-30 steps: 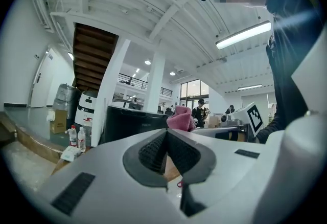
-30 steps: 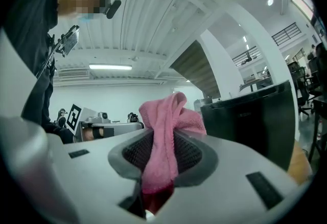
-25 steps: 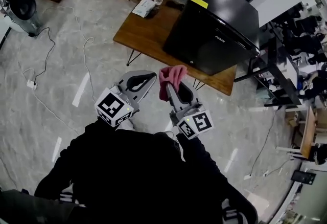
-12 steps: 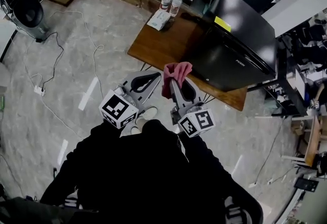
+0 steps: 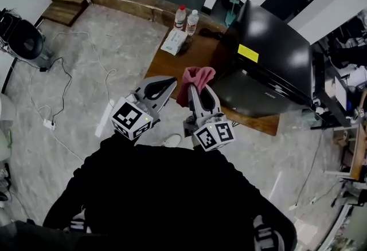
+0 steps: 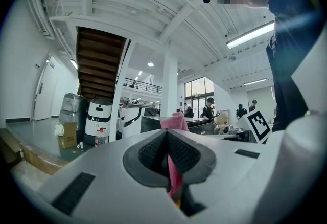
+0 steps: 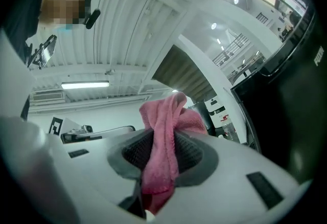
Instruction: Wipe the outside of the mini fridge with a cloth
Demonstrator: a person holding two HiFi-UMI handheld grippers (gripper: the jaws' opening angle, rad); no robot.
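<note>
Left gripper (image 5: 165,83): jaws together, apparently empty.
Right gripper (image 5: 195,92): clamped on pink cloth (image 5: 198,75), which is bunched above the pads.
Mini fridge (image 5: 275,52): beyond, on wooden table (image 5: 172,65), not touched by the cloth.
Hazard (judged): wiping pressure may drag the loose folds free, and a wide sweep could topple the bottles (image 5: 186,18).

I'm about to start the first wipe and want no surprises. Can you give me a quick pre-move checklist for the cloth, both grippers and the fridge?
1. Pink cloth held by the right gripper: ok, jaws shut on it.
2. Cloth free to wipe with: ok, a bunch sticks out past the jaw tips.
3. Left gripper clear of the cloth: cannot tell. Its jaws are together, but a pink strip shows in their slit.
4. Cloth against the black mini fridge: not ok, not yet touching.
5. Clutter: ok for the front, but two bottles stand on the wooden table beside the fridge.
</note>
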